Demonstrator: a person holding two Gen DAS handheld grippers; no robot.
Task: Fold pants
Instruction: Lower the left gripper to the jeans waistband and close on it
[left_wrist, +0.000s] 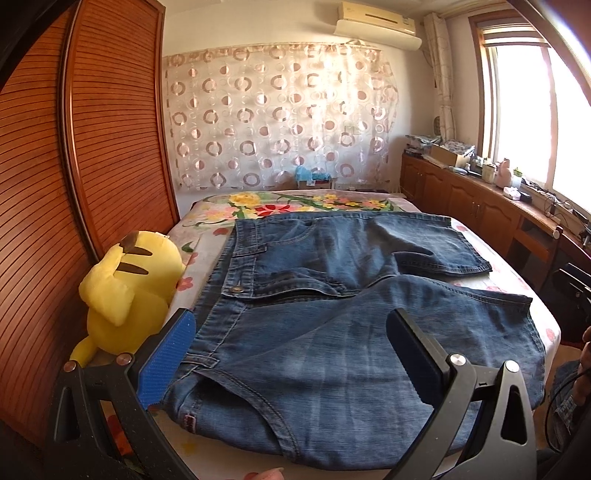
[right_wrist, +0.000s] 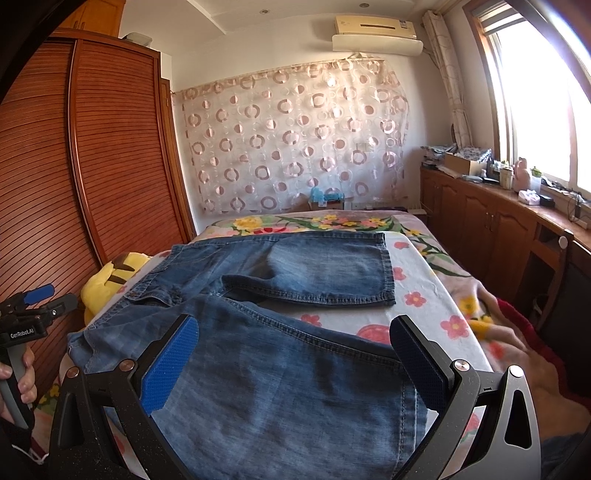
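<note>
While hovering above the bed (right_wrist: 424, 254):
Left gripper (left_wrist: 291, 354): jaws spreading wide, gripping nothing, waistband lying between and just beyond.
Right gripper (right_wrist: 295, 362): jaws gaping wide, empty, near leg lying between.
Pants (left_wrist: 332, 295): lying flat on bed, far leg bending back beyond jaws.
Plush toy (left_wrist: 129, 280): sitting left of left jaws.
</note>
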